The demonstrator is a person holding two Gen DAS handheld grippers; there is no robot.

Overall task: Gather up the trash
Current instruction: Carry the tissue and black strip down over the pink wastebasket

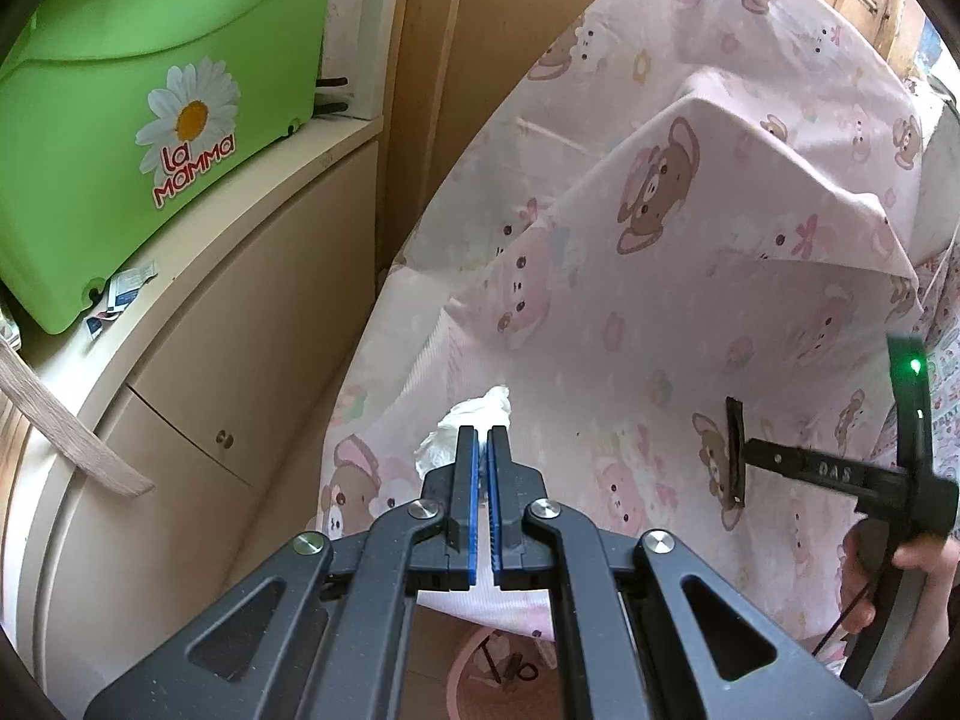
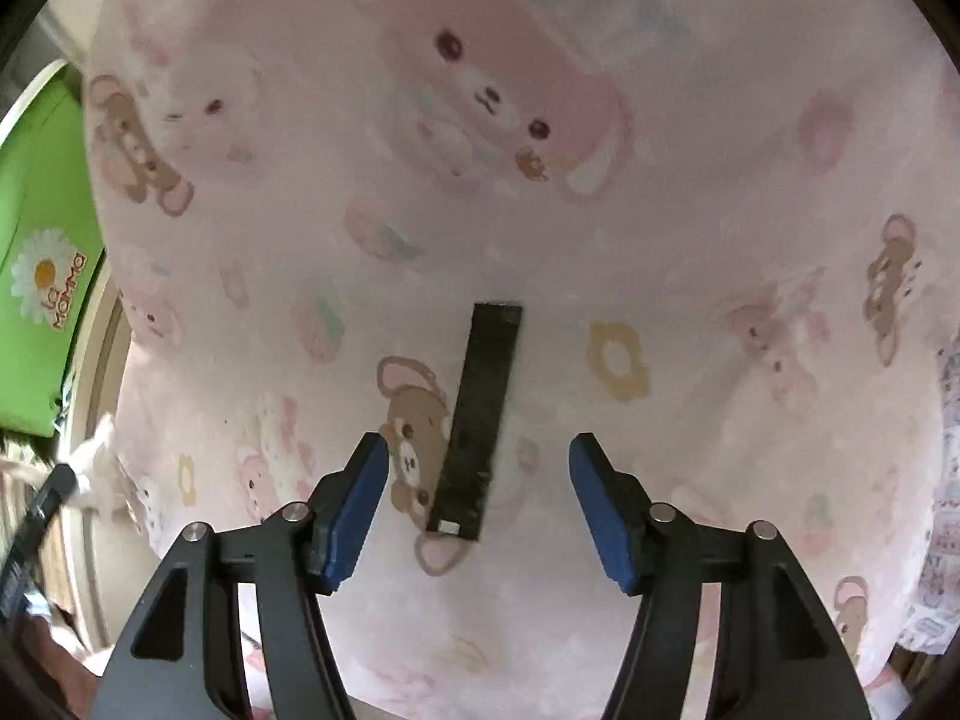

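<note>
Left tool (image 1: 483, 450) closed, jaws all but meeting; crumpled white wad (image 1: 465, 429), tissue or thin plastic, showing just past the tips at twelve o'clock; pinched between the pads or merely lying behind them on the bedsheet (image 1: 660, 312), cannot tell from the left wrist view, though a glimpse at nine o'clock in the right wrist view suggests white stuff caught at that tool's tip. Right tool (image 2: 480, 510) standing wide and empty, blue pads (image 2: 360, 510) apart, nothing pressed between them; flat black strip (image 2: 480, 420) lying on the pink bear-print sheet, running from about six o'clock up toward twelve in the gap between the jaws, touching neither pad. Same strip seen from the left wrist view at four o'clock, with the right tool and a hand on its handle (image 1: 870, 576) just beside it.

Judged progress: early to middle; at most one scrap in hand, black strip not yet taken, nothing visibly dropped into any bin. Pink basket (image 1: 498, 678) at six o'clock under the left tool, below the edge of the bed, possibly the receptacle; contents unclear. Green La Mamma box (image 1: 138, 138) on the cream cabinet (image 1: 210, 360) at ten o'clock, with paper scraps (image 1: 123, 294) beside its corner, perhaps further trash to gather. Remaining, by this reading: closing on the strip, lifting it, carrying both pieces to the basket, then the scraps.
</note>
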